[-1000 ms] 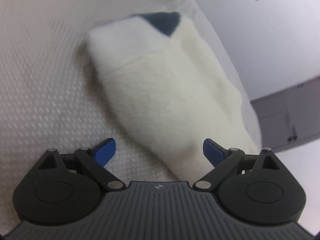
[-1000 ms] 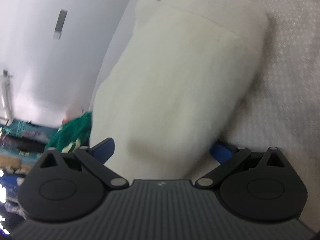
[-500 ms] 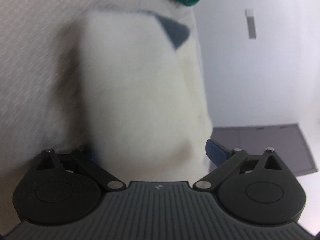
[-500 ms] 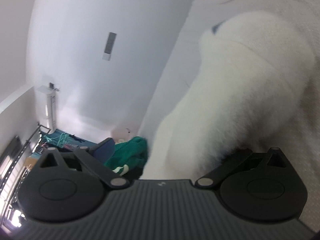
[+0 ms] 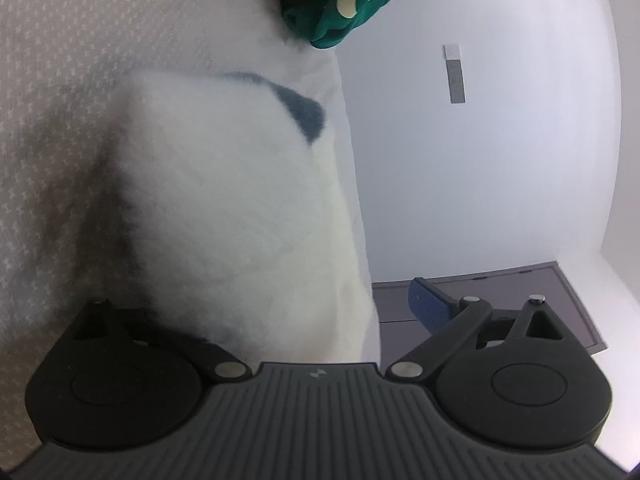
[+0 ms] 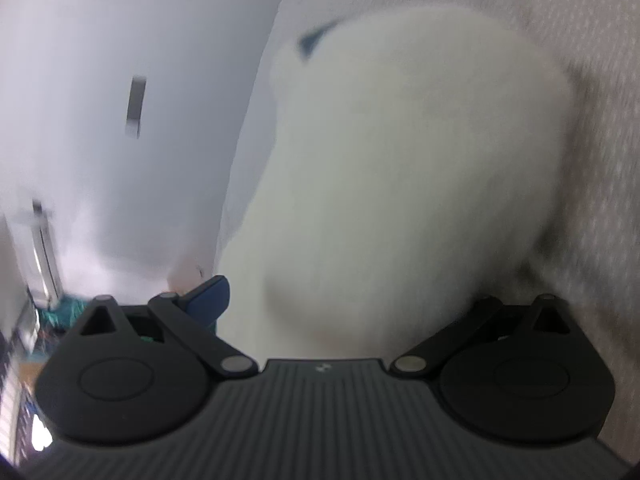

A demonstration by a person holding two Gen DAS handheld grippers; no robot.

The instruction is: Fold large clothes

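A folded fleece garment (image 5: 224, 208) is laid on a patterned bed cover (image 5: 48, 80), close to the cover's edge. In the left wrist view the cover is spread to the left of the garment and a wall (image 5: 480, 160) is seen to its right; a crumpled cloth (image 5: 344, 4) is placed at the far end, just beyond the garment. The near end of the garment is straddled by the left gripper (image 5: 280, 320). In the right wrist view the garment (image 6: 400, 180) is straddled by the right gripper (image 6: 352, 304), with the cover (image 6: 580, 40) on the right.
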